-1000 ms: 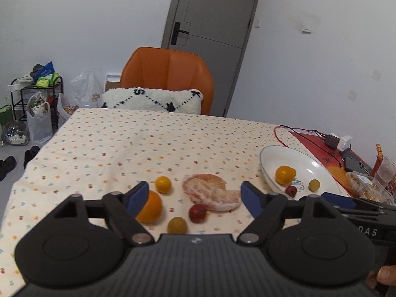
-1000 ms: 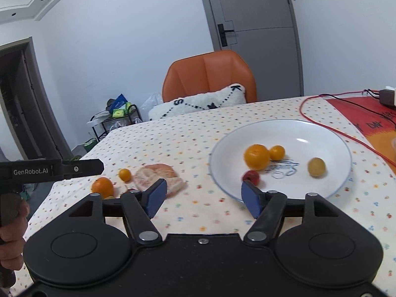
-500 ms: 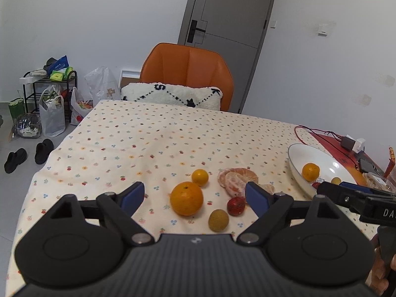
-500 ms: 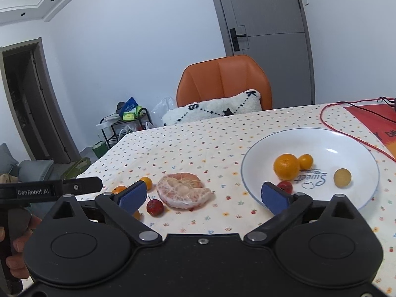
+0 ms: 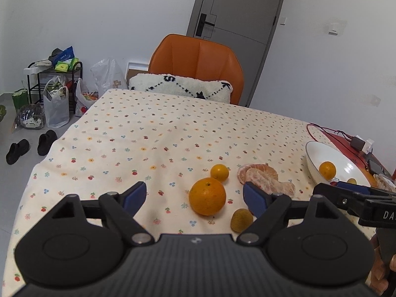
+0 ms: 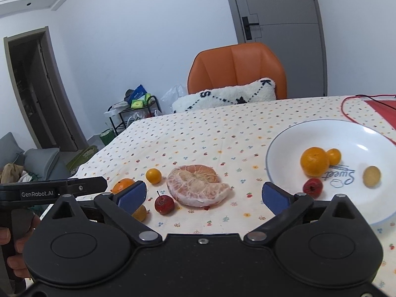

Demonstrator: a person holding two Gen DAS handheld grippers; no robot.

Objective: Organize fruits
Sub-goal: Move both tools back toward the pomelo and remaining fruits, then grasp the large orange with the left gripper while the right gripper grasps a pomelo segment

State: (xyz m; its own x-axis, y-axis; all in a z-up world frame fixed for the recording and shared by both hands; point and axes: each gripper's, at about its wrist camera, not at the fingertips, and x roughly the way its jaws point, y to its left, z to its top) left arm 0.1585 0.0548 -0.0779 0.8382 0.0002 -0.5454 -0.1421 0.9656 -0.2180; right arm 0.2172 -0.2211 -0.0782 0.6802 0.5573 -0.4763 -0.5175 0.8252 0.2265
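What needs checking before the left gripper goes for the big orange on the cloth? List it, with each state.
1. Left gripper open and empty: ok.
2. Big orange between its fingers' line, unobstructed: ok.
3. Neighbours clear: not ok; the green-brown fruit and small orange lie close.
4. White plate has bare room: ok.
5. Right gripper open, holding nothing: ok.
6. Right gripper out of the path to the plate: cannot tell.

2 low wrist cams, shared peeled pomelo.
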